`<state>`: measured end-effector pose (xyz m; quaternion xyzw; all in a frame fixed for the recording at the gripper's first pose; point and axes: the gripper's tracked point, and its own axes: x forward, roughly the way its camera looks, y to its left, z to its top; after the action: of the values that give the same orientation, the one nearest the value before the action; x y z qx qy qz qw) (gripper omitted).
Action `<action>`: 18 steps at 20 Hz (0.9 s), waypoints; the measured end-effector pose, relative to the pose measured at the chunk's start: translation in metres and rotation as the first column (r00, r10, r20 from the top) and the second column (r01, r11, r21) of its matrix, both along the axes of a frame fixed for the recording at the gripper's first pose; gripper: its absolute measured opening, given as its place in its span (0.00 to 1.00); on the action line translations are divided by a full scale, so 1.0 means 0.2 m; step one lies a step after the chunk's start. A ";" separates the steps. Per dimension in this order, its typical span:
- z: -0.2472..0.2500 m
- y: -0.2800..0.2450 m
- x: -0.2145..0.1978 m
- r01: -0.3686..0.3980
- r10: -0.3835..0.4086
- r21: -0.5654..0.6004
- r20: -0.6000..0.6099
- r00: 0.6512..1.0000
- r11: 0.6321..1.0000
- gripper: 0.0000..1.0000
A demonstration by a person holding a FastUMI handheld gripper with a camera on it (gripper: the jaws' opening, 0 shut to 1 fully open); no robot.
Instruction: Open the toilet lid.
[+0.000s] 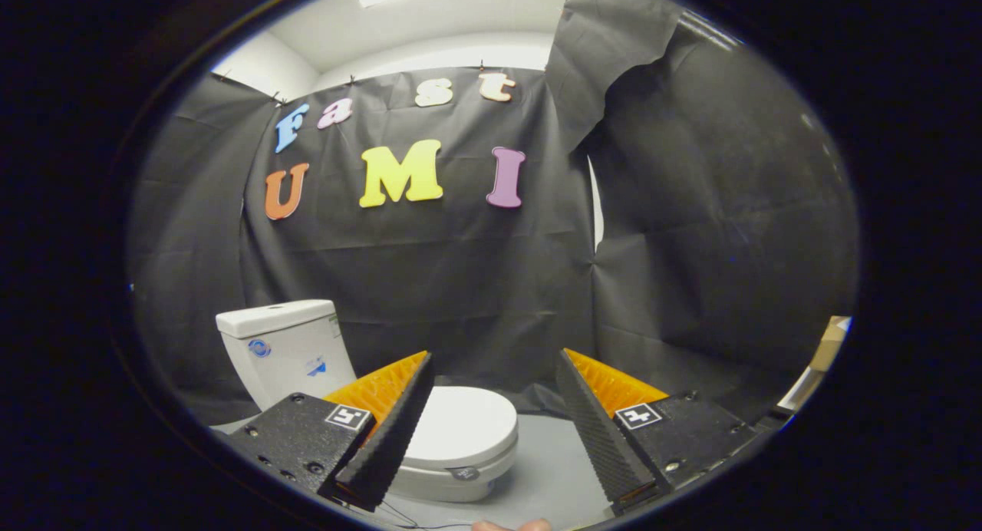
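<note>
Black cloth hangs as the booth's wall [476,285] across the back and right of the frame, over a grey floor [548,469] at the bottom. One white toilet [368,408] stands on that floor in the lower left of the frame, and its lid [464,423] lies shut and flat over the bowl, a rounded oval whose long axis runs from the tank at the back left toward the front right, the rounded front end pointing toward the lower middle of the frame. A small dark tag sits on the front rim of the seat just under the lid. One tank [284,347] rises behind the lid, upright with its cover on, bearing two small blue marks on its front. The gripper [495,358] hovers near the lid without touching it, its two fingers spread wide apart and grasping nothing; the left finger [387,431] crosses in front of the lid's left part, while the right finger [594,431] stands apart over bare floor. Each finger's base carries one square marker, two in all. At the far right edge, a piece of brown cardboard [832,343] leans against the cloth. A fingertip of a person [510,526] peeks in at the very bottom.
</note>
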<state>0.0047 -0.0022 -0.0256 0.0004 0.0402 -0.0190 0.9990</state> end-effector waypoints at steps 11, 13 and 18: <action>-0.13 0.09 0.14 0.006 -0.004 0.027 -0.088 0.996 1.000 1.00; -0.22 0.10 0.16 0.019 -0.009 0.073 -0.138 0.990 0.997 1.00; -0.44 0.08 0.24 0.047 0.006 0.177 -0.287 0.958 0.983 1.00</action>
<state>0.0517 0.0131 -0.1135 0.0891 0.1861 -0.0254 0.9782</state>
